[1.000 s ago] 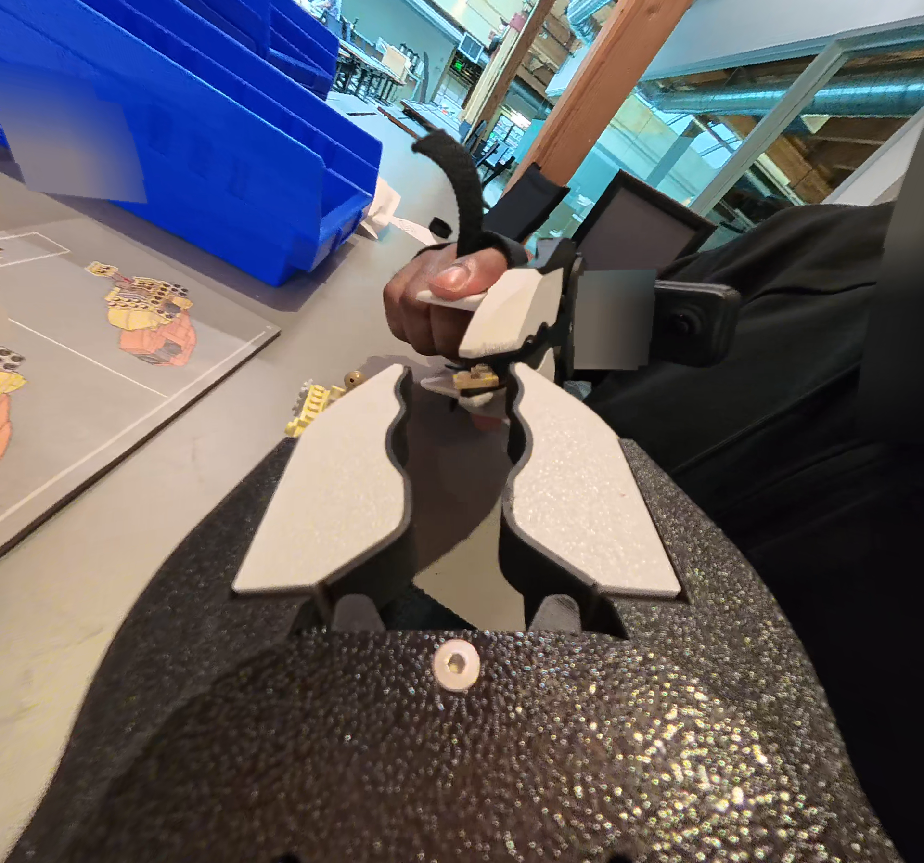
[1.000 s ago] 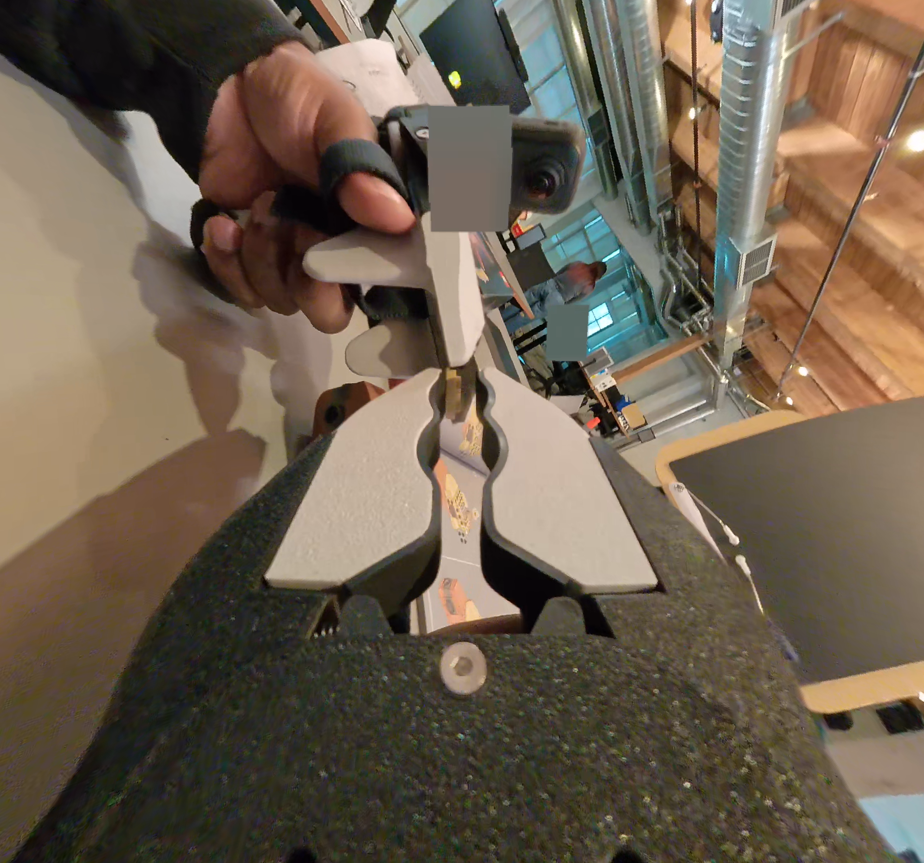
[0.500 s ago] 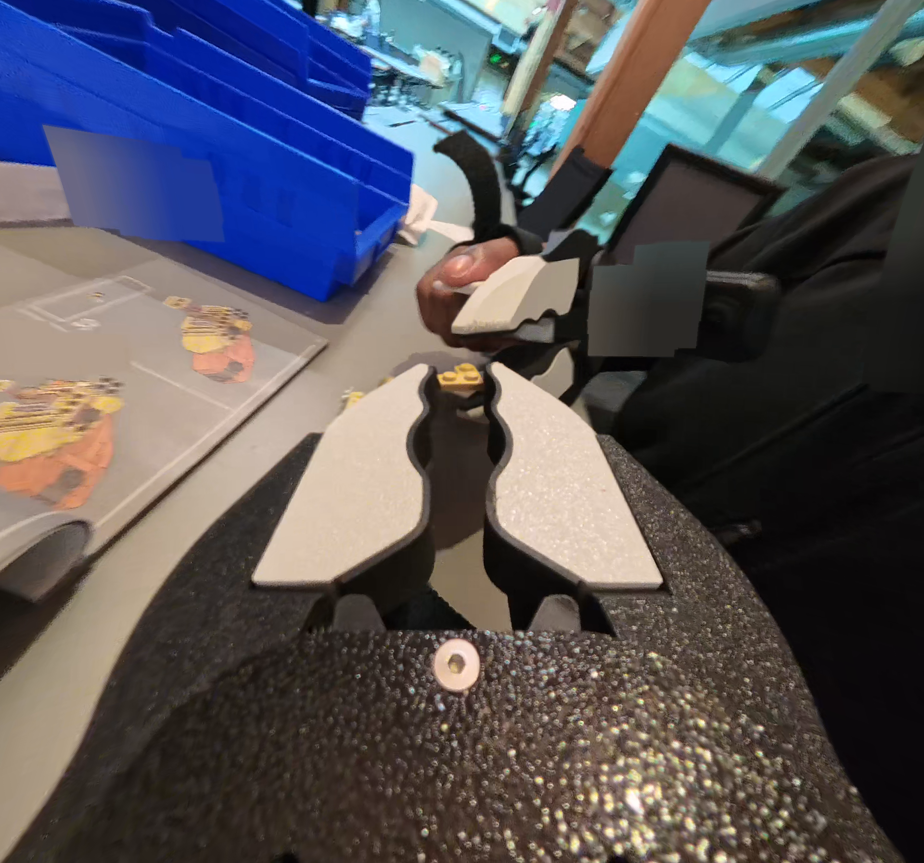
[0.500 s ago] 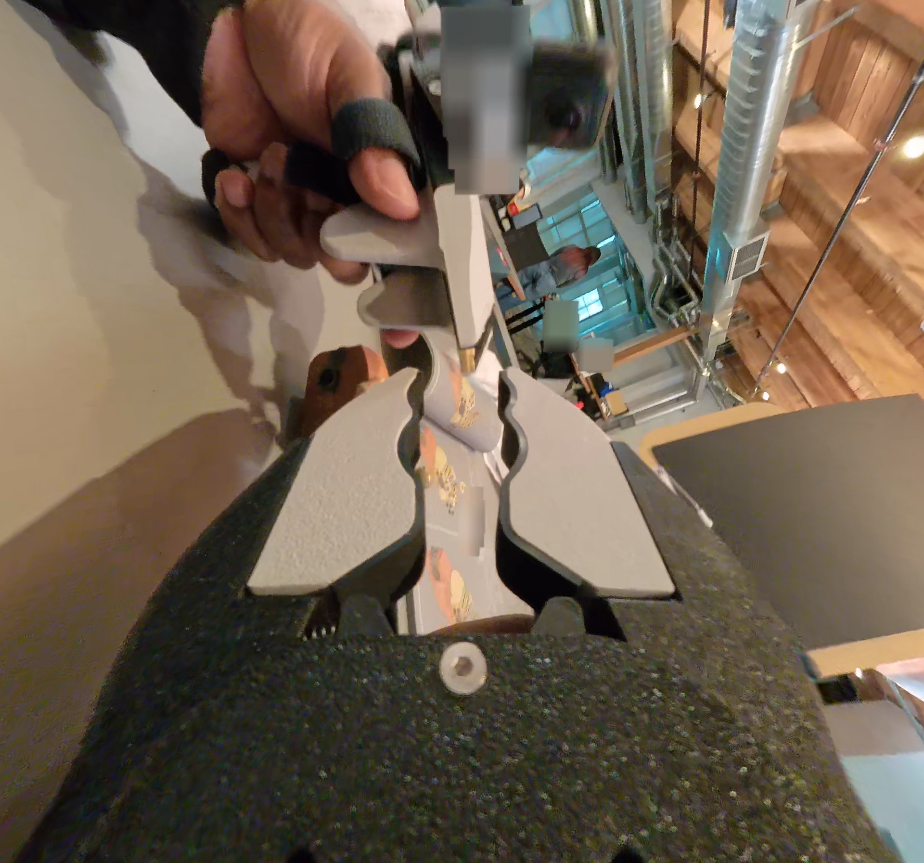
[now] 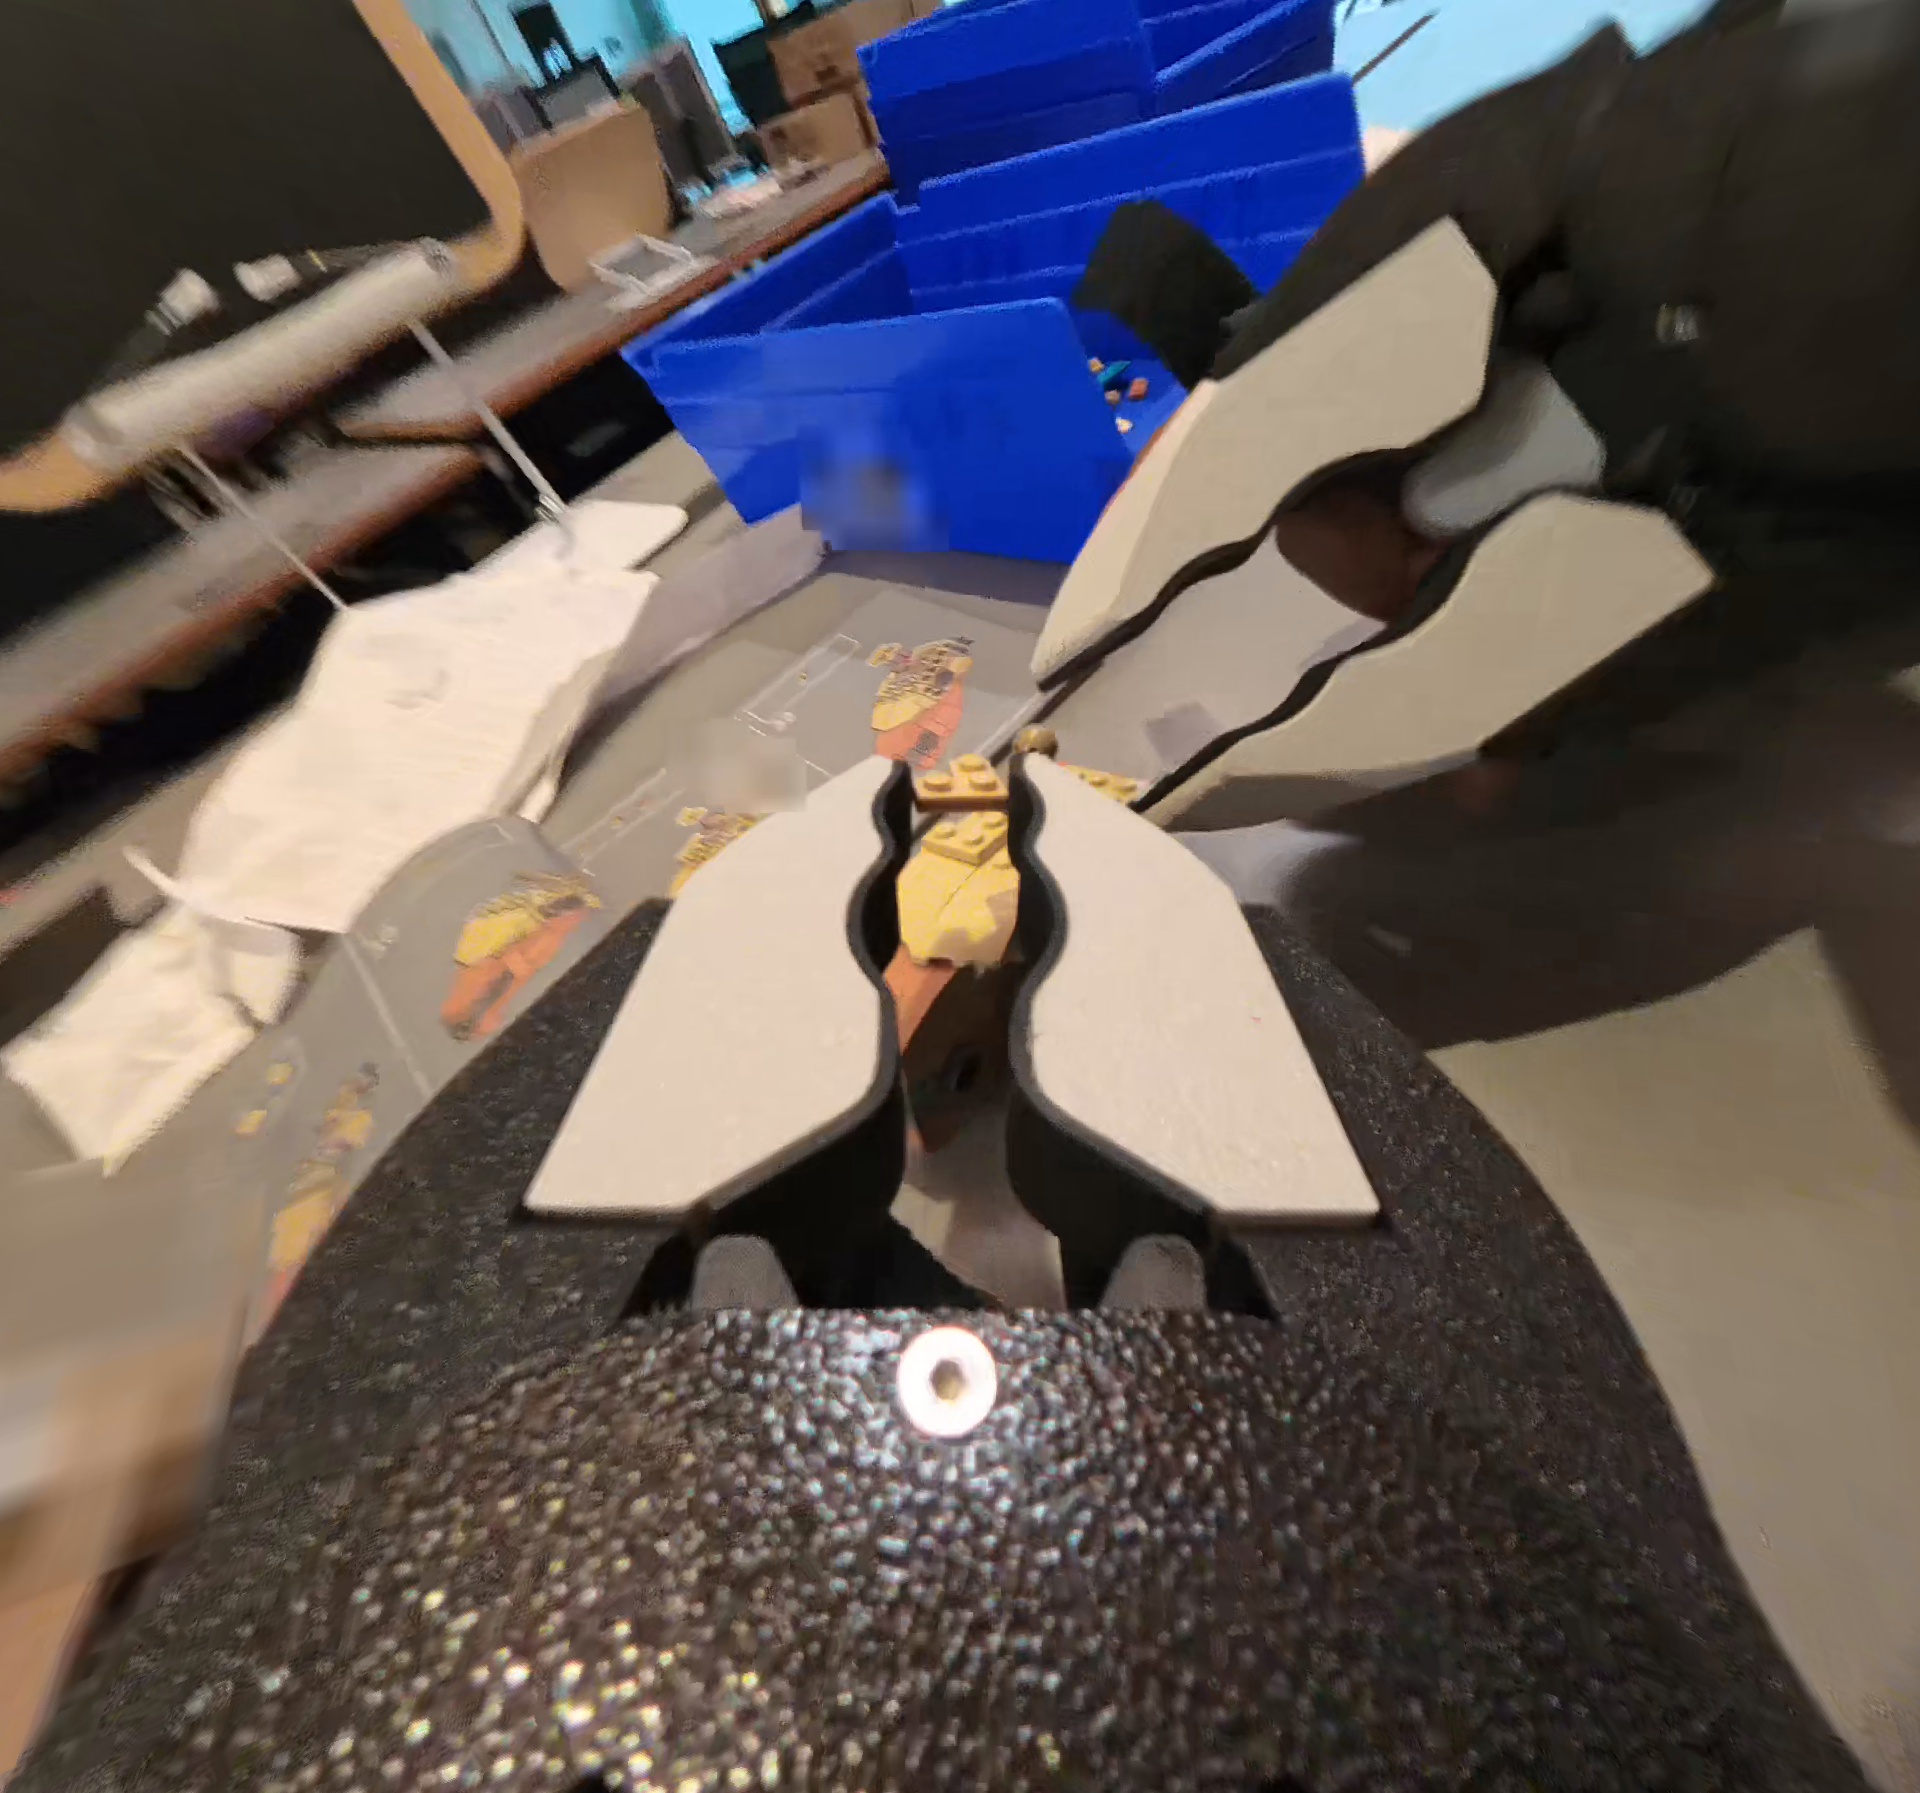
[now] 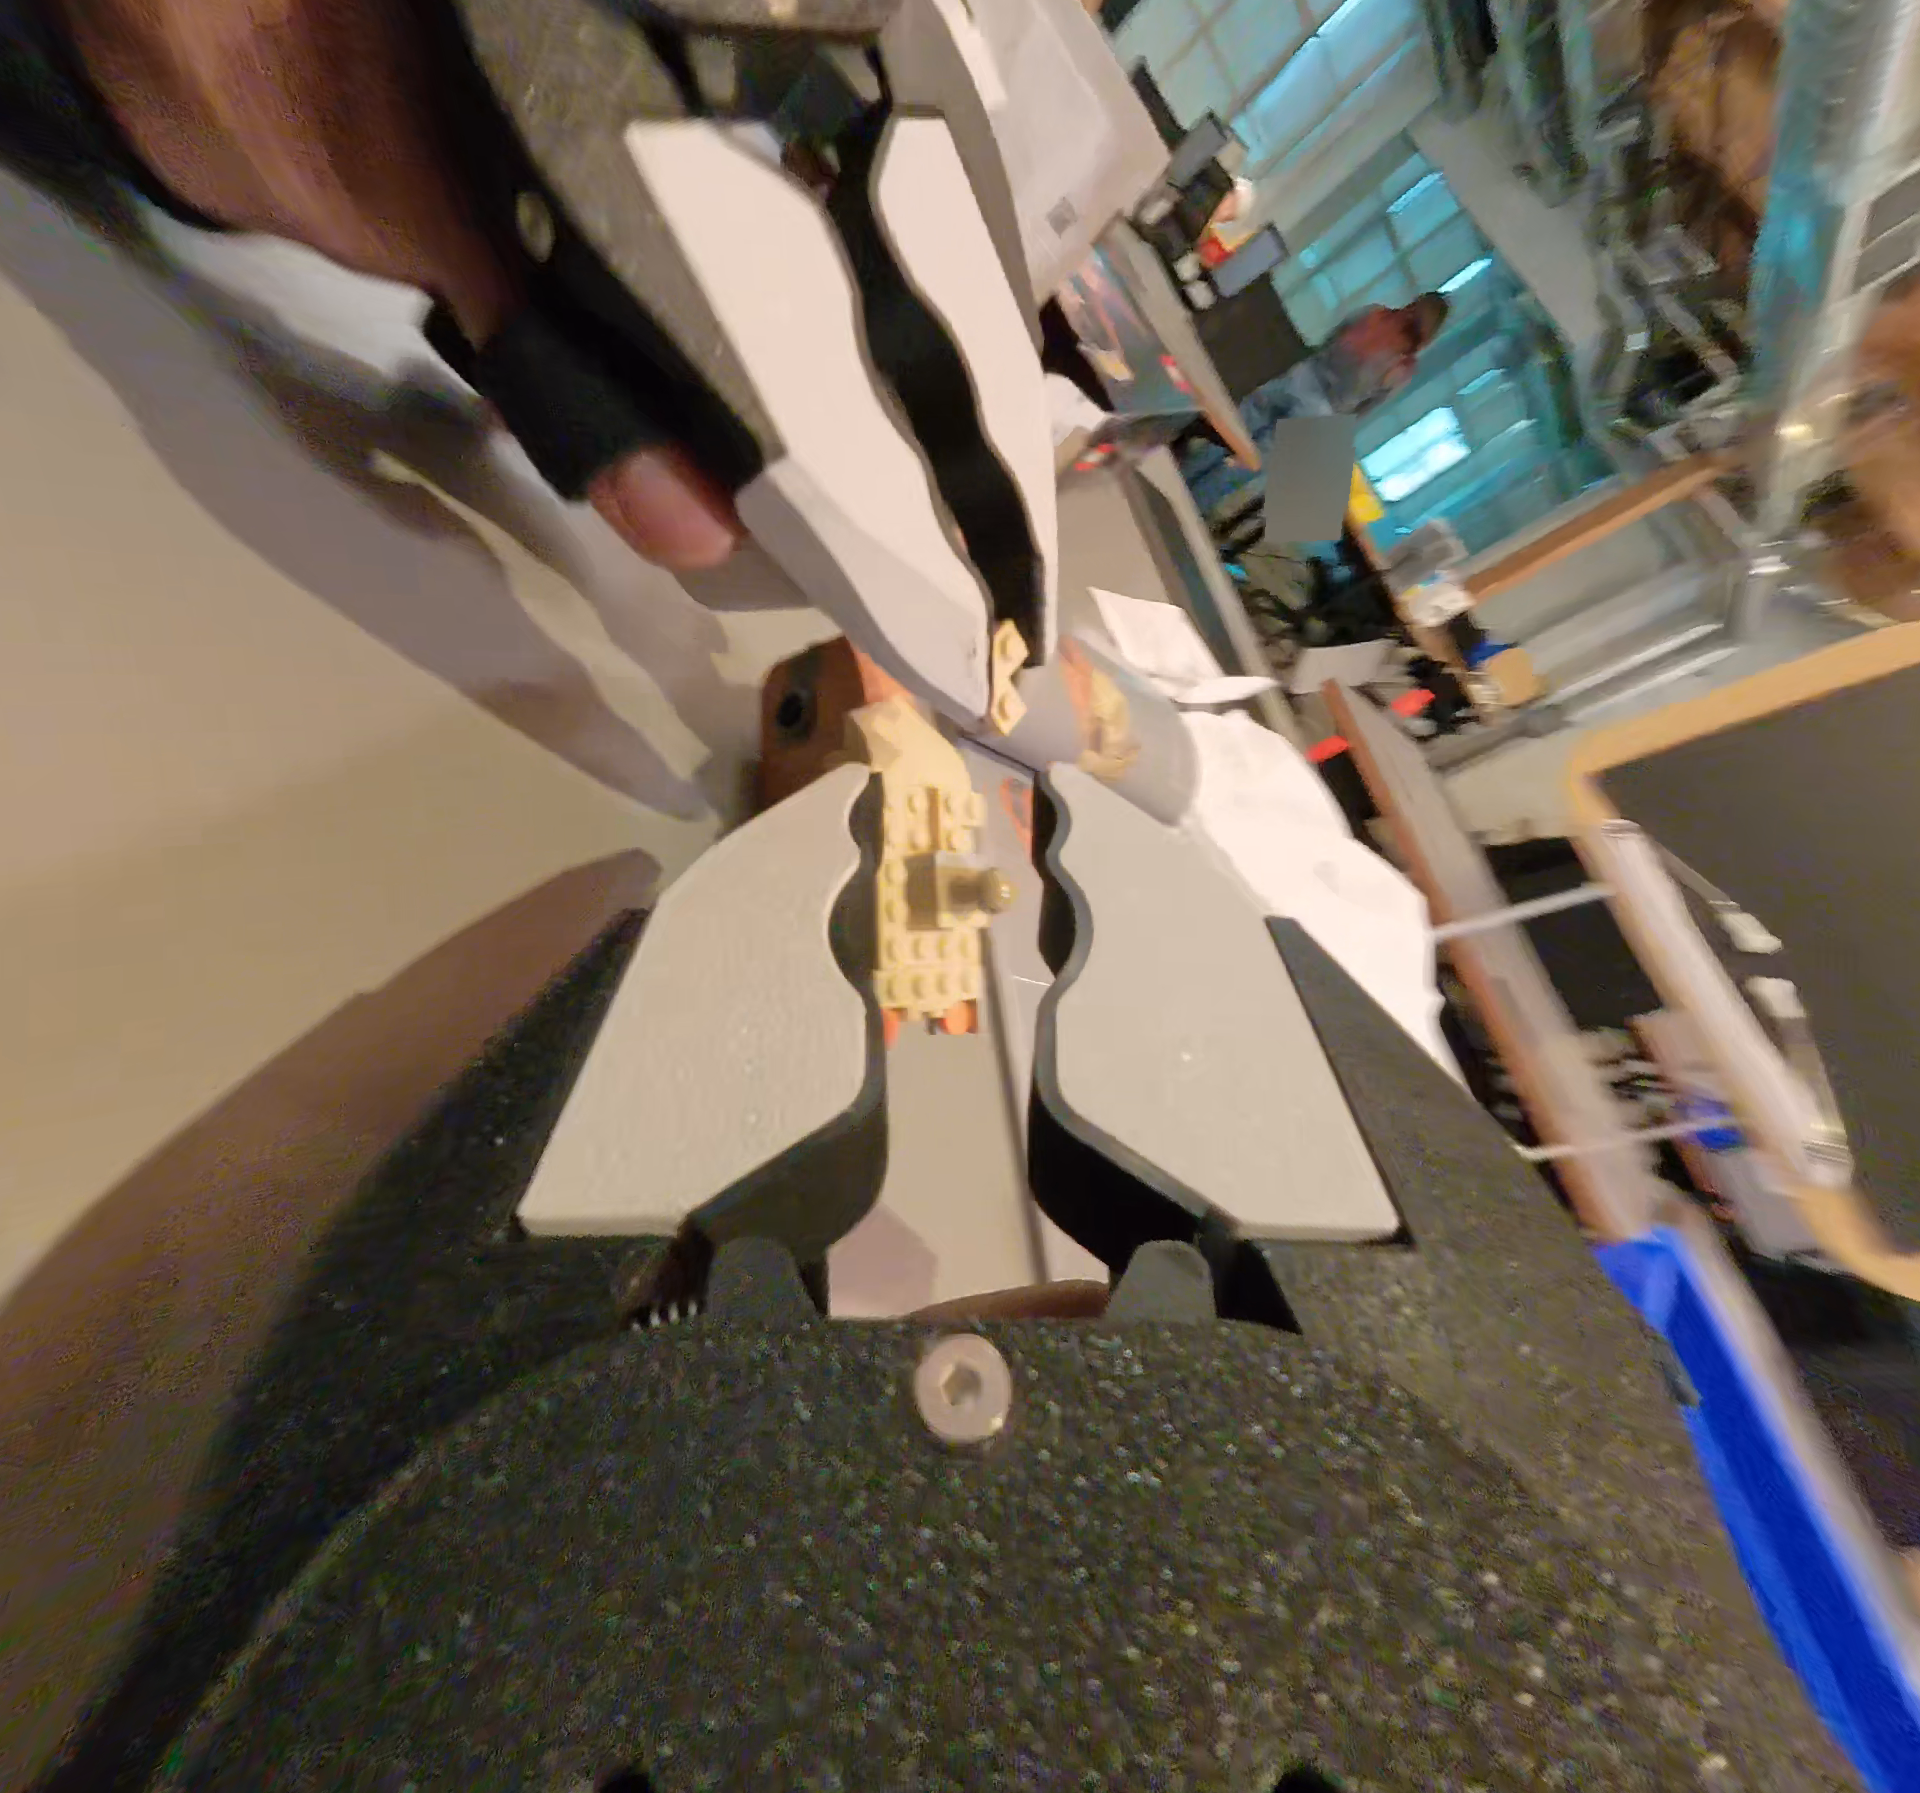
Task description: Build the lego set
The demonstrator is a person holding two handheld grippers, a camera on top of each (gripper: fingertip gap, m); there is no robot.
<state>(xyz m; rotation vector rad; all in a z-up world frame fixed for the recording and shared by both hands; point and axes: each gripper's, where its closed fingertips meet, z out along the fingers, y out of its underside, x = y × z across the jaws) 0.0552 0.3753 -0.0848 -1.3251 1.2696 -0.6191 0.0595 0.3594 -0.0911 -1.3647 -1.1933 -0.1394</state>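
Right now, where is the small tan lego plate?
In the left wrist view the small tan lego plate is pinched at the tips of the left gripper, just above the tan and brown lego model on the grey table.

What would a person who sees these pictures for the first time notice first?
First comes the small tan plate, pinched between the left gripper fingers just above the tan and brown lego model on the table. The right gripper hovers close at the right with nothing between its fingers. Behind them stand bright blue bins, and an open instruction booklet lies at the left.
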